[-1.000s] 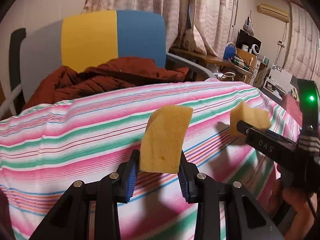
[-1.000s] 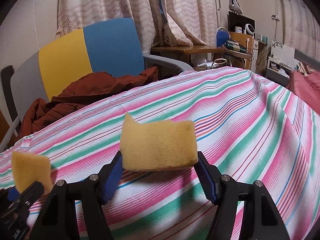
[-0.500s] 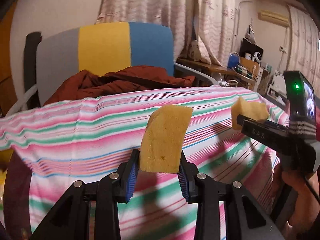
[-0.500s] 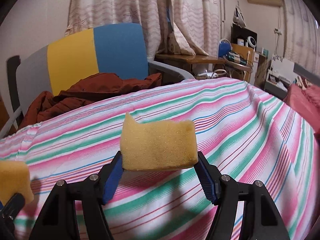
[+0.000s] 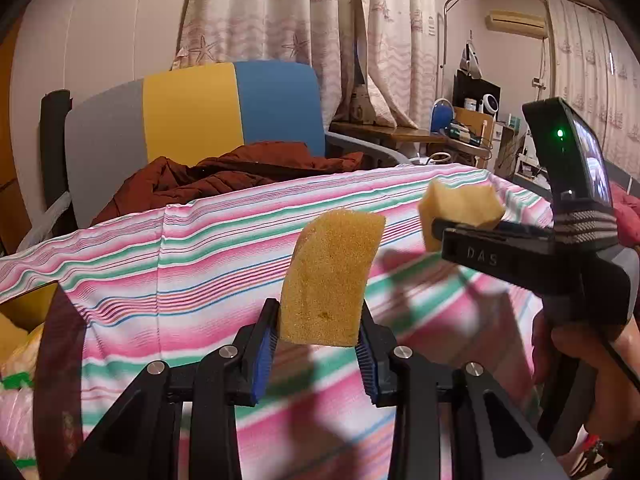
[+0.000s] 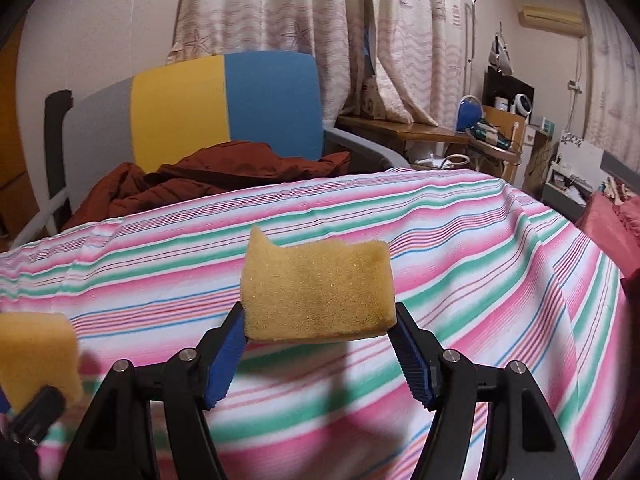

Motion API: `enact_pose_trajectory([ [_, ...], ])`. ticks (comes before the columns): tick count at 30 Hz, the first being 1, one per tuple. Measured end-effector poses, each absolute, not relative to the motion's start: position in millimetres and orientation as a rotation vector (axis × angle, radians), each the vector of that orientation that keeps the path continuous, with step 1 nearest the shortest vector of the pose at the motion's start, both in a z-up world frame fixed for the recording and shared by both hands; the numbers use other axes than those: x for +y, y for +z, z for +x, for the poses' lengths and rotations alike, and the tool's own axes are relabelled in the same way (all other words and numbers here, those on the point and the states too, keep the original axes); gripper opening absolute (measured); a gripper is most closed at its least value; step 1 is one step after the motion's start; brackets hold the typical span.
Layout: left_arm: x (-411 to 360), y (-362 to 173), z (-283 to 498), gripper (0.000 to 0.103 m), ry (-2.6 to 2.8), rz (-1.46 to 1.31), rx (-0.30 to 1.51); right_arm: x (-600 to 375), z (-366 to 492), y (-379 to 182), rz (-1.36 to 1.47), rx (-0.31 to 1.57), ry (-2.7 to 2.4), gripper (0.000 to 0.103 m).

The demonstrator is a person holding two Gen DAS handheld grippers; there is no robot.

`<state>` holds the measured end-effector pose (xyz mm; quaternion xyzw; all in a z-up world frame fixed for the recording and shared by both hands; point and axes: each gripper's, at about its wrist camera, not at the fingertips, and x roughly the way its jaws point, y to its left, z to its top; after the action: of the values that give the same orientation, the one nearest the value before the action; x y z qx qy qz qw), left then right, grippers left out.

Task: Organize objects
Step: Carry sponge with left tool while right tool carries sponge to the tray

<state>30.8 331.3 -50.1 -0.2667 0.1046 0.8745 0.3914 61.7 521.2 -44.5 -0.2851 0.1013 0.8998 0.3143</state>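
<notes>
Both tongs, left tongs (image 5: 318,340) and right tongs (image 6: 318,350), were each clamped on a yellow sponge (image 5: 330,276) (image 6: 318,290) above the striped worktop (image 6: 460,240), so neither looked placed yet.

My left wrist view: close behind its sponge (image 5: 330,280), facing the striped cloth's (image 5: 200,248) far edge and chair (image 5: 192,112). My right wrist view: likewise, further right. Shared: cloth, chair, curtains (image 6: 320,32), each other's sponge.
</notes>
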Motion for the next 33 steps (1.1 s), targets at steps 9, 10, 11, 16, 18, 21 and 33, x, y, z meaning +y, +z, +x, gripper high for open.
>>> enact_pose_trajectory([
  [9, 262, -30, 58, 0.036, 2.204, -0.729, 0.142, 461, 83, -28, -0.818, 0.362, 2.543, 0.07],
  [10, 252, -27, 60, 0.036, 2.211, -0.731, 0.122, 452, 83, -24, -0.819, 0.377, 2.571, 0.07],
  [11, 242, -24, 61, 0.036, 2.219, -0.735, 0.101, 443, 82, -21, -0.823, 0.387, 2.599, 0.07],
  [16, 196, -12, 57, 0.036, 2.282, -0.743, 0.044, 394, 70, -10, -0.849, 0.405, 2.724, 0.07],
  [18, 176, -9, 53, 0.036, 2.315, -0.749, 0.02, 375, 65, -8, -0.868, 0.406, 2.765, 0.07],
  [21, 145, -5, 42, 0.036, 2.375, -0.769, -0.024, 345, 59, -2, -0.894, 0.408, 2.835, 0.07],
  [33, 34, 4, -47, 0.036, 2.522, -0.936, -0.144, 241, 10, 7, -1.059, 0.366, 3.042, 0.071],
])
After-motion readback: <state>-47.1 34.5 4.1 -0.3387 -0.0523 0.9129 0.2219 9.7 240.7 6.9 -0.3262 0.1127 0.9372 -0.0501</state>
